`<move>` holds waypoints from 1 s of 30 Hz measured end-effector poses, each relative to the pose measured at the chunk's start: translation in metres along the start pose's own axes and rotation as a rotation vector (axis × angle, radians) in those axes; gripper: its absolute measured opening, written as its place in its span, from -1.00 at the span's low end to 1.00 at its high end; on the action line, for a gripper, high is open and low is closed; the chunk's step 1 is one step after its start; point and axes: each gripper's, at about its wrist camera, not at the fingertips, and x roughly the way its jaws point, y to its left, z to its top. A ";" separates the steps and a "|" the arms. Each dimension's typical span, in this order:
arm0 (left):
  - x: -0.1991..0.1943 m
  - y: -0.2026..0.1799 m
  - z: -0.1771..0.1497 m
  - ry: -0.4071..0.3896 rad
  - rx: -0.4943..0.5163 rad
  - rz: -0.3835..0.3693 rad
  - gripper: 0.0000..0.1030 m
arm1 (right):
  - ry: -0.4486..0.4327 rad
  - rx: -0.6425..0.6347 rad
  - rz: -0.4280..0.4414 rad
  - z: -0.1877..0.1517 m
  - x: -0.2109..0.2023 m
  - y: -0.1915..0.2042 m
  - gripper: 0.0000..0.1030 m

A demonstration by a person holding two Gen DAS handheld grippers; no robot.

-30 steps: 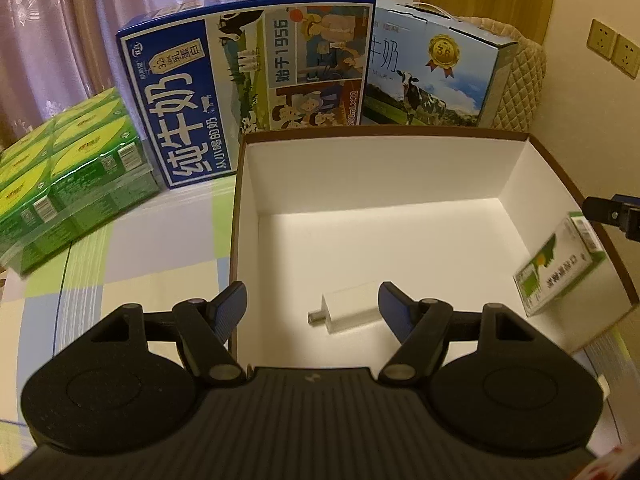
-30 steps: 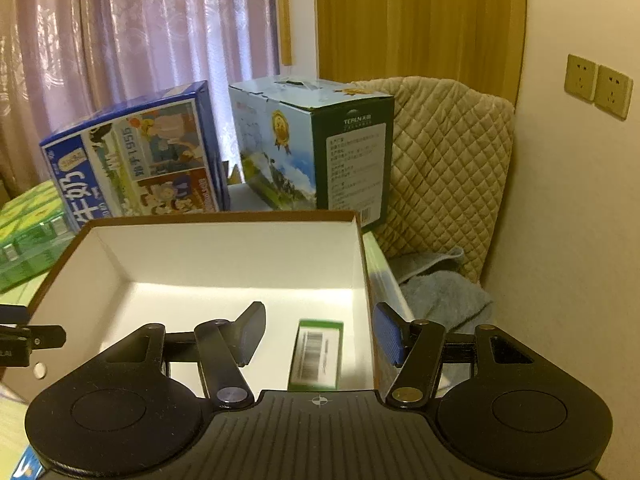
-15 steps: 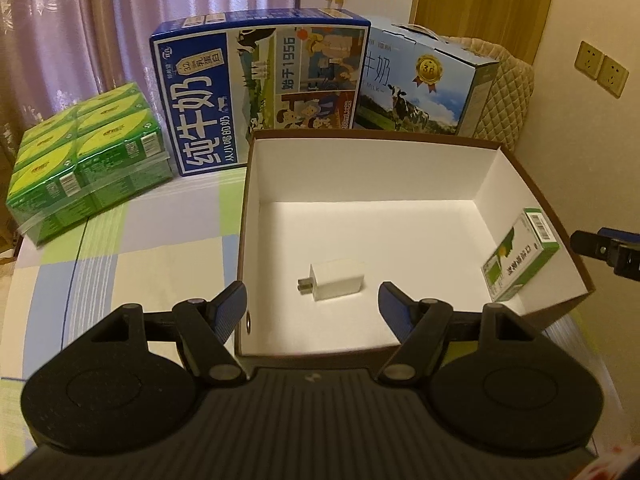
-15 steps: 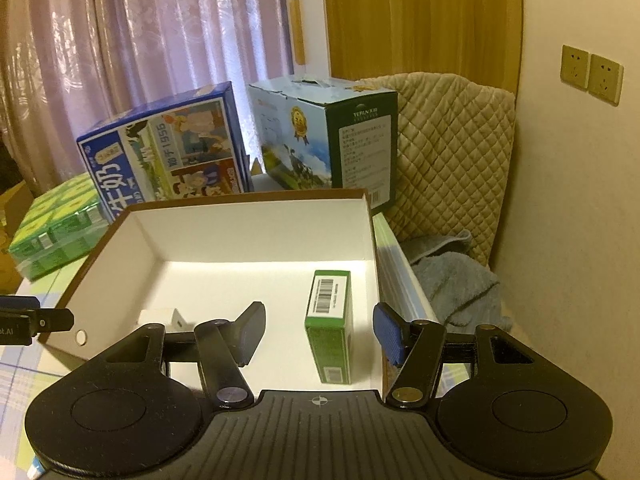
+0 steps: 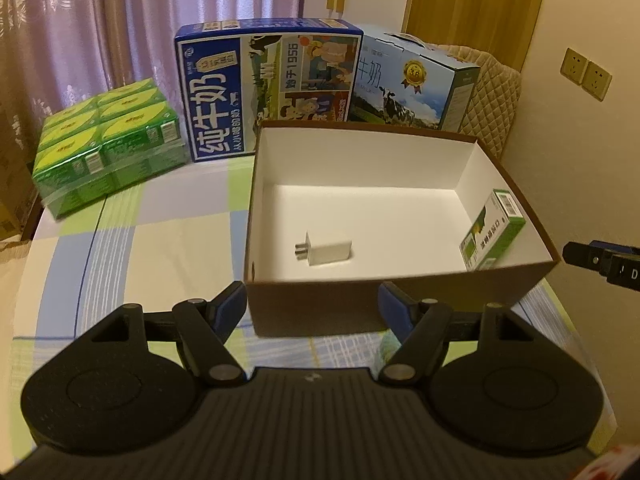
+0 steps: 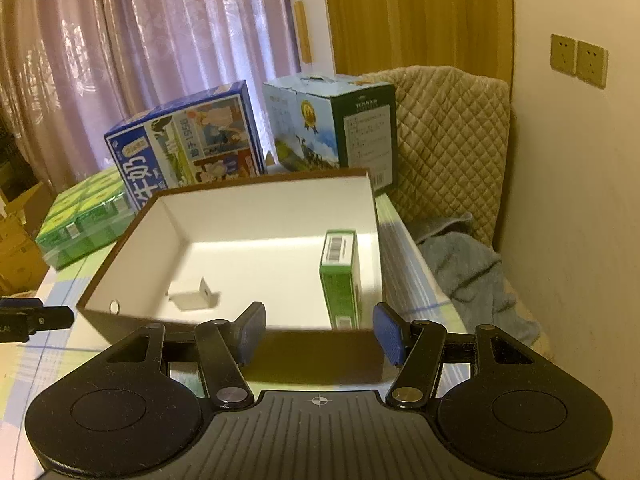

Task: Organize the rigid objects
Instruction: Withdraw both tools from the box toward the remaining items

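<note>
We hold both tongs apart and empty, the left tongs [image 5: 312,304] and right tongs [image 6: 319,334] just outside the open box [image 5: 400,300] on the surface; inside lie the white charger [image 5: 328,249] and, against the side wall, the green carton [image 5: 494,230], likely for tidiness.

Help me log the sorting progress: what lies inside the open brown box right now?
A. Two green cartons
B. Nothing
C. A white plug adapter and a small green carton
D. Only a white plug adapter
C: the white plug adapter lies on the floor of the open brown box, and the small green carton leans against its right wall.
</note>
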 end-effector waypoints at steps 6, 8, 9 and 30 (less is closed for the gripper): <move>-0.018 0.005 -0.021 0.005 -0.016 0.013 0.36 | 0.021 0.009 0.006 -0.019 -0.016 0.000 0.10; -0.024 0.007 -0.028 0.006 -0.024 0.019 0.36 | 0.028 0.011 0.011 -0.024 -0.021 0.001 0.10; -0.026 0.008 -0.031 0.007 -0.028 0.021 0.36 | 0.032 0.012 0.013 -0.027 -0.023 0.001 0.10; -0.047 0.038 -0.101 0.072 -0.058 0.077 0.36 | 0.193 -0.003 0.025 -0.087 -0.016 -0.006 0.10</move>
